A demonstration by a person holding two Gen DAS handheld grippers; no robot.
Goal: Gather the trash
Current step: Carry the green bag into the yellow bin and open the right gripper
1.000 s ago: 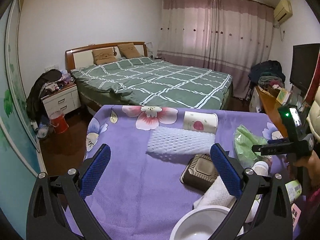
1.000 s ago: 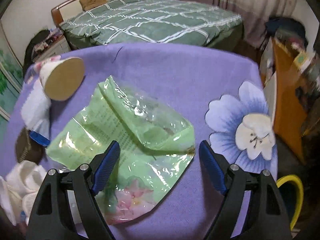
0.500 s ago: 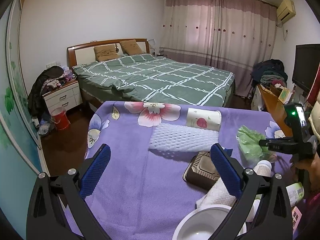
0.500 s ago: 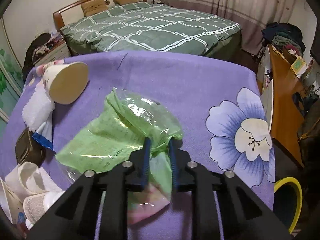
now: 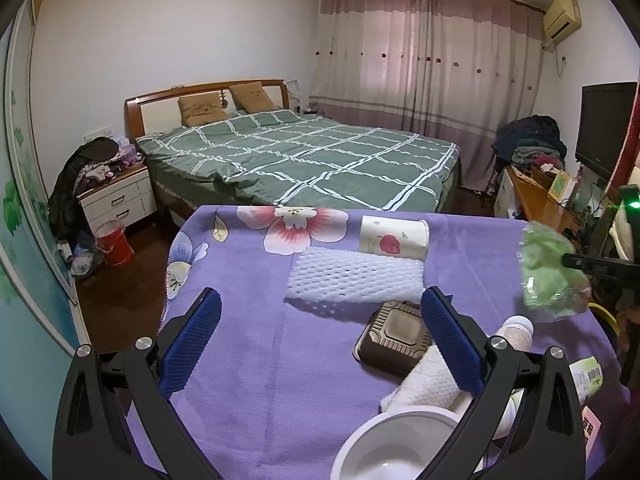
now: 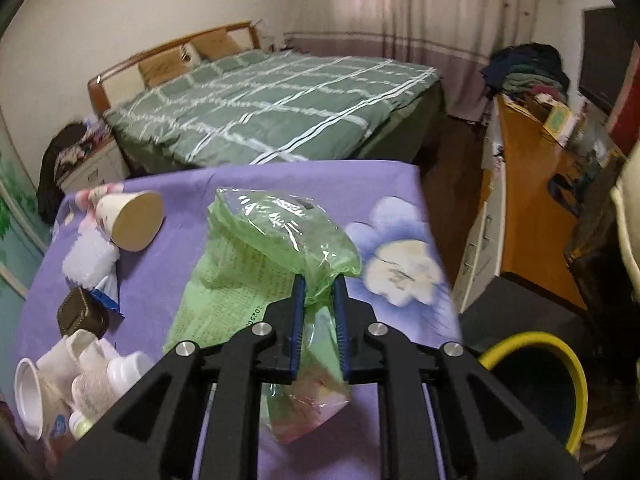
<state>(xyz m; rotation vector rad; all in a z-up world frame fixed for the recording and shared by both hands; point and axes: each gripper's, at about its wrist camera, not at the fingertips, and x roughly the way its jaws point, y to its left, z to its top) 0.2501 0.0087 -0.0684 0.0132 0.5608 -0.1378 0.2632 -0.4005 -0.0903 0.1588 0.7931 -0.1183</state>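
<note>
Left jaws [image 5: 320,334]: mine, wide open, empty, above the counter [image 5: 256,352].
Counter's left and near edge: paper cup [image 6: 134,220], foam net [image 5: 354,278], brown tray [image 5: 394,336] uncollected.
Right jaws [image 6: 319,286]: closing, clamped on green plastic bag [image 6: 280,240], lifted near the right edge.
Bin [image 6: 560,364]: yellow-rimmed, beside counter; bag not yet in.

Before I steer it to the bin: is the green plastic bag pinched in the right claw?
Yes, the right claw has its blue pads pressed on the bunched green plastic bag.
</note>
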